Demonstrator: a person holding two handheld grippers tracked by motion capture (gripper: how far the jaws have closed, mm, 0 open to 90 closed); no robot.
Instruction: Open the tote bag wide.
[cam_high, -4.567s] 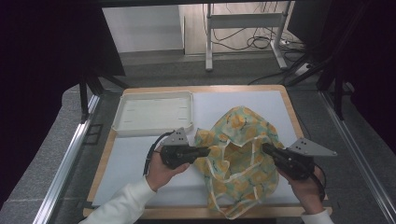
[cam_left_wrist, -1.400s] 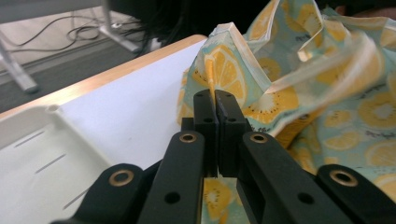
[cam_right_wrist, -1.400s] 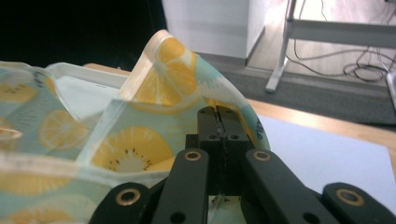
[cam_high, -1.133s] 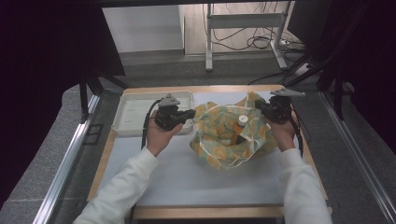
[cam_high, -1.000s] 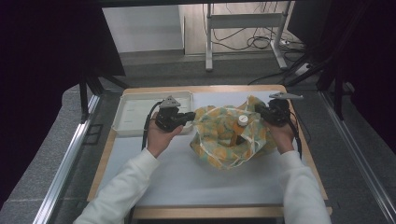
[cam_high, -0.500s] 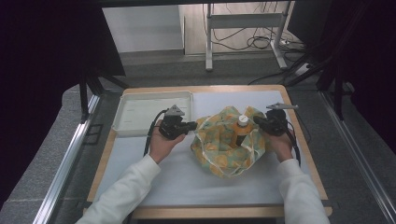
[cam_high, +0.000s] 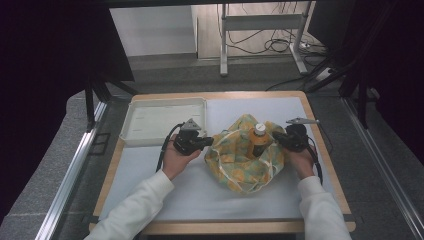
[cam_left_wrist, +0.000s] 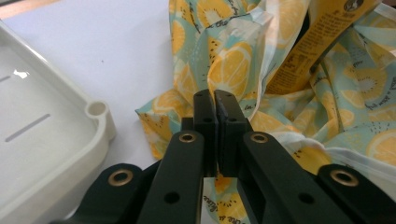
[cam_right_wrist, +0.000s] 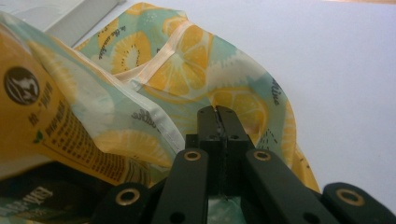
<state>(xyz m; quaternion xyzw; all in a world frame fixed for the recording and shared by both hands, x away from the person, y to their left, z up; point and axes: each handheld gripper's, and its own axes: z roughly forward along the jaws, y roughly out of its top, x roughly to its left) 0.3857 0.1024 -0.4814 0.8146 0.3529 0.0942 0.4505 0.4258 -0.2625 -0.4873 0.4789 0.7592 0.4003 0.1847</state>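
Note:
A lemon-print cloth bag (cam_high: 240, 162) lies slumped on the white mat, its mouth pulled wide. A yellow-labelled bottle (cam_high: 258, 142) with a white cap stands inside it. My left gripper (cam_high: 210, 143) is at the bag's left edge, jaws shut on the cloth. My right gripper (cam_high: 276, 139) pinches the bag's right edge, level with the bottle. In the left gripper view the left gripper (cam_left_wrist: 215, 95) closes on the bag (cam_left_wrist: 233, 65), with the bottle (cam_left_wrist: 322, 42) leaning beyond. In the right gripper view the right gripper (cam_right_wrist: 216, 112) is shut on the bag (cam_right_wrist: 196, 70) beside the bottle (cam_right_wrist: 51, 126).
A shallow white tray (cam_high: 131, 112) sits at the back left of the table, just behind my left hand; its corner (cam_left_wrist: 95, 109) is close to the left jaws. White mat (cam_high: 200, 195) stretches between the bag and the wooden front edge.
Both grippers have come down and toward the person with the bag's edges still pinched. The bag has settled lower on the mat, bottle upright inside.

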